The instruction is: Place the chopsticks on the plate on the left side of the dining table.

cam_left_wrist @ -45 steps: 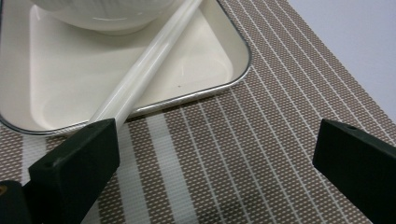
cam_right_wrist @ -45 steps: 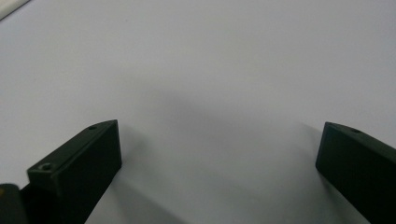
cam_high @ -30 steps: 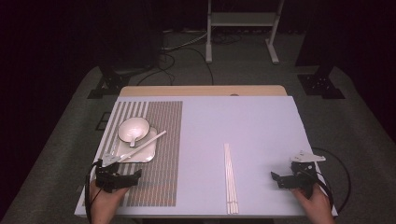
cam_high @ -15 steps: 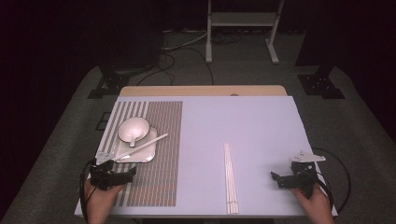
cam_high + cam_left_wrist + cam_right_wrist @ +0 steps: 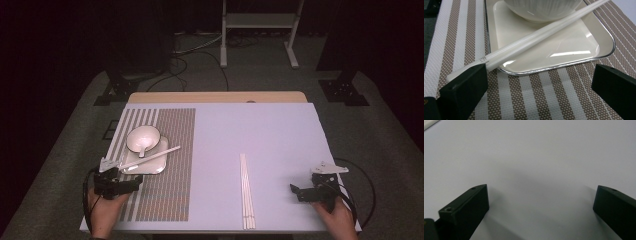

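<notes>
A white bowl (image 5: 143,138) stands on a square cream plate (image 5: 156,166) on the striped brown placemat (image 5: 172,150) at the table's left. A pair of white chopsticks (image 5: 152,156) lies slanted across the plate. My left gripper (image 5: 134,184) rests on the mat just in front of the plate, open. In the left gripper view the chopsticks (image 5: 536,37) end beside the left jaw, the plate (image 5: 564,53) and bowl (image 5: 541,10) lie ahead, and my left gripper (image 5: 541,75) holds nothing. My right gripper (image 5: 296,192) sits open at the near right, and in its own view my right gripper (image 5: 541,190) is over bare table.
A second pair of white chopsticks (image 5: 246,191) lies lengthwise on the pale table top (image 5: 260,140), between the mat and the right gripper. The table's near edge runs just behind both hands. Dark floor, cables and a stand lie beyond the far edge.
My left gripper has shifted slightly to the left along the near side of the plate. The right gripper, bowl, plate and both chopstick pairs have stayed put.
</notes>
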{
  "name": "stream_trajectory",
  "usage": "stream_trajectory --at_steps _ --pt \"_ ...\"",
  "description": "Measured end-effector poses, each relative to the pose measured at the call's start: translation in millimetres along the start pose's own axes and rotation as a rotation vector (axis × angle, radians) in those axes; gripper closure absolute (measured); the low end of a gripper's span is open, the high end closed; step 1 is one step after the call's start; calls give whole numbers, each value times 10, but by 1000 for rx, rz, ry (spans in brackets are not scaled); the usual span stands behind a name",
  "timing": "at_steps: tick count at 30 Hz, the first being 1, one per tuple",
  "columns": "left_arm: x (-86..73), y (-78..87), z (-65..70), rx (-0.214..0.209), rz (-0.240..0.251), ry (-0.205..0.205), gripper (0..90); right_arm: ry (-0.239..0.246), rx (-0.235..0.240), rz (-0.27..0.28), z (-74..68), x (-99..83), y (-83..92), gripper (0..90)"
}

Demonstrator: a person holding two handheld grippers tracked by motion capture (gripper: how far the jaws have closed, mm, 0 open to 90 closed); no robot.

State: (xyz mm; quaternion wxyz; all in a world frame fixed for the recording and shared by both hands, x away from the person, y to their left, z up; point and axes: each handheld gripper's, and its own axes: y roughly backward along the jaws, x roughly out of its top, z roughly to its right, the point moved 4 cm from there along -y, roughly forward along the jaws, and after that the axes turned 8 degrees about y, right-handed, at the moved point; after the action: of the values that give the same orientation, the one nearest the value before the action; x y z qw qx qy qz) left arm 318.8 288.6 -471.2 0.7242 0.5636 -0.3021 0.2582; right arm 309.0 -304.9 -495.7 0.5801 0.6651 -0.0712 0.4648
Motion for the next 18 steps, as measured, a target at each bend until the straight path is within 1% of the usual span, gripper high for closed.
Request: stream_trajectory --at_steps 10,18 --pt "101 -62 -79 -5 9 13 0 -1 0 0 -1 0 0 0" --pt "158 -116 -102 -6 4 4 0 -1 -1 1 -1 0 0 0"
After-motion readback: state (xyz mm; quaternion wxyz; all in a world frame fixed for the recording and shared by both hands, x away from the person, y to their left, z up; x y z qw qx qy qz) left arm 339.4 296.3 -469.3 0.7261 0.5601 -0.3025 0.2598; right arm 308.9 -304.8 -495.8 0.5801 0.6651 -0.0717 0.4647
